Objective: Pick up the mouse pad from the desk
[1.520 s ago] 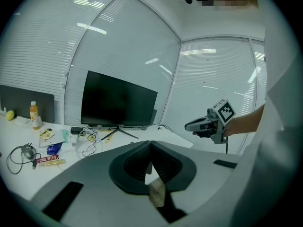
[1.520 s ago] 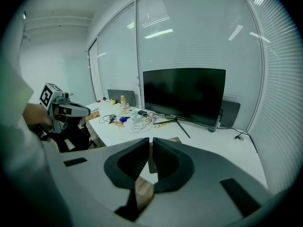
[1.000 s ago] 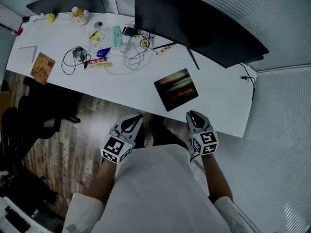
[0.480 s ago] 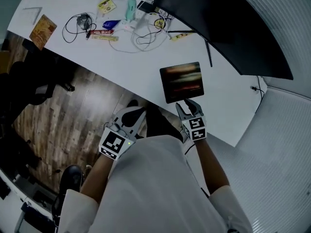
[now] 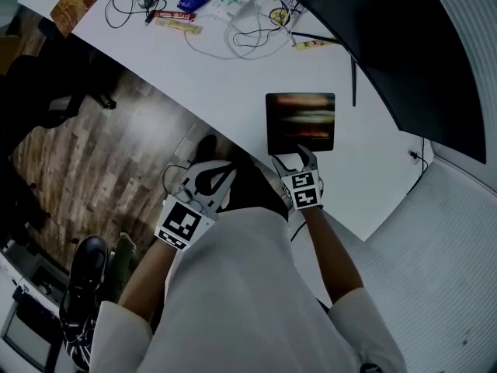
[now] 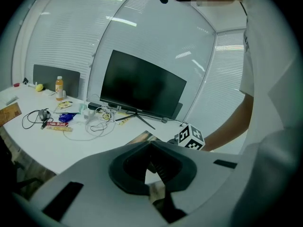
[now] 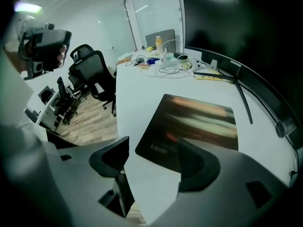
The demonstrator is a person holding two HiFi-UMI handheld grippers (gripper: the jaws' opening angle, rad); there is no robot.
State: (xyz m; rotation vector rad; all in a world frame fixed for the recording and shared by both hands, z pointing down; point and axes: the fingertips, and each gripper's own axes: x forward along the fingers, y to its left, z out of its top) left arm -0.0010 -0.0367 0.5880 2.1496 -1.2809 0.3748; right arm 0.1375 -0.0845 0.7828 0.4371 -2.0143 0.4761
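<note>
The mouse pad (image 5: pixel 300 121), dark with a blurry orange and white print, lies flat on the white desk (image 5: pixel 233 84) in front of the monitor. My right gripper (image 5: pixel 294 160) hangs just over the pad's near edge, tilted steeply down, its jaws opening and holding nothing. In the right gripper view the mouse pad (image 7: pixel 194 124) fills the middle, and the right gripper (image 7: pixel 154 160) straddles the desk edge with one jaw over the pad's near border. My left gripper (image 5: pixel 211 182) stays off the desk over the floor, shut and empty. The left gripper (image 6: pixel 150 145) looks toward the desk.
A big dark monitor (image 5: pixel 373 37) on a thin stand sits behind the pad. Cables, packets and small items (image 5: pixel 248 33) are scattered on the desk's left part. Office chairs (image 7: pixel 94 70) stand on the wood floor to the left. A bottle (image 6: pixel 58 88) stands far back.
My right gripper has come down to the pad's near edge and its jaws have gone from shut to wide apart. The left gripper has sunk a little.
</note>
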